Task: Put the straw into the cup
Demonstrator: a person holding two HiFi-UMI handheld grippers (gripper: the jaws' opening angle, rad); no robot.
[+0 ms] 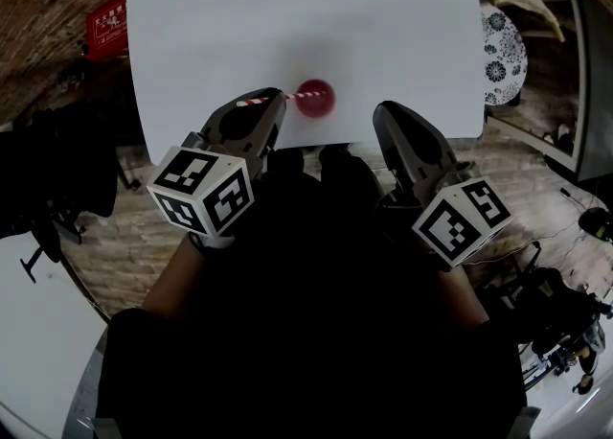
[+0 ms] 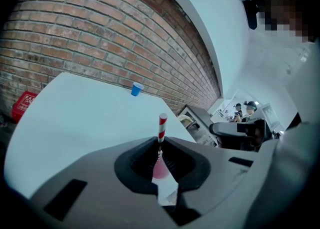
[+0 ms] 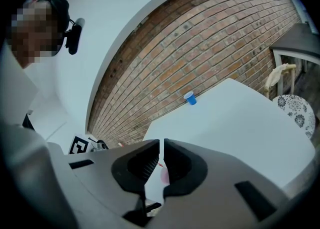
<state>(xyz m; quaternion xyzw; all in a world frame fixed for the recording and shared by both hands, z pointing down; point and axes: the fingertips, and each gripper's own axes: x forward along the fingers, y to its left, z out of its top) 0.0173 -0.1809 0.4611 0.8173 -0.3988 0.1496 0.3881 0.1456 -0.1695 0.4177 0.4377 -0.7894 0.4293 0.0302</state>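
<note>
Your L tongs (image 1: 272, 103) are clamped on the straw (image 1: 299, 96) near mid-length, its end reaching the red cup (image 1: 316, 102) on the worktop (image 1: 287, 15). R tongs (image 1: 388, 113) nearly together, empty. Straw's prob. light, crushable: grip gently.

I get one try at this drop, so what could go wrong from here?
1. The thin red-and-white striped straw lies nearly level in the left tool; lowered that way, it may catch the rim of the small round red cup and tip it.
2. The right tool, shut and empty, stands clear of the cup, so nothing steadies it.
</note>
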